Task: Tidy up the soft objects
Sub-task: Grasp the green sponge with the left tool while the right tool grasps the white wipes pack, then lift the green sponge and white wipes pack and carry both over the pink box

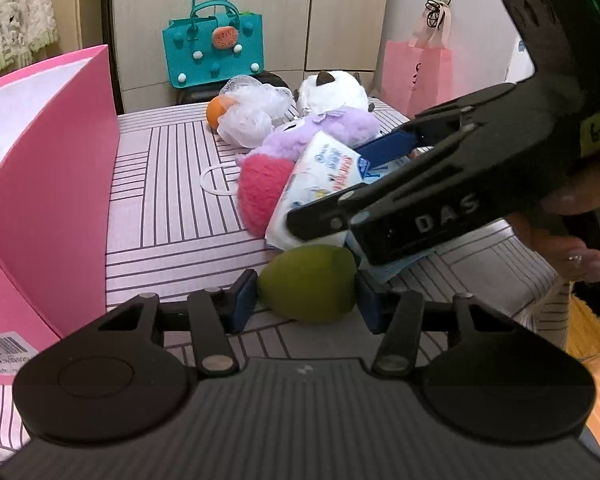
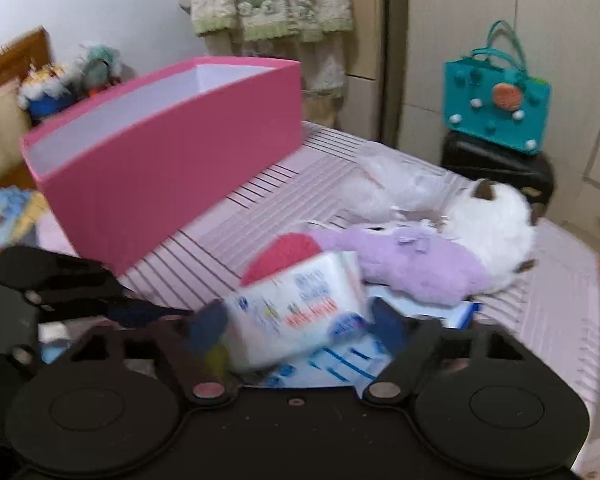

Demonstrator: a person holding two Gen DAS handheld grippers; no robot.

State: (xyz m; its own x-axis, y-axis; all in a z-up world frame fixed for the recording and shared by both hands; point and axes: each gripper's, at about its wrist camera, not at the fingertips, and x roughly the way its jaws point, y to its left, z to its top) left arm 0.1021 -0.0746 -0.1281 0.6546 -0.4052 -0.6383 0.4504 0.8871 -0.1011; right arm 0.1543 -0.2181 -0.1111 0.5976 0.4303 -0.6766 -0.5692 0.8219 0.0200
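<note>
My left gripper is shut on a soft green ball low over the striped bed. My right gripper is shut on a white tissue pack; it also shows in the left wrist view, with the right gripper reaching in from the right. Behind lie a pink fluffy ball, a purple plush, a white plush and a white mesh sponge. The open pink box stands to the left; it also shows in the right wrist view.
An orange ball sits by the mesh sponge. A teal felt bag rests on a black case beyond the bed. A pink paper bag stands at back right. More blue-and-white packs lie under the tissue pack.
</note>
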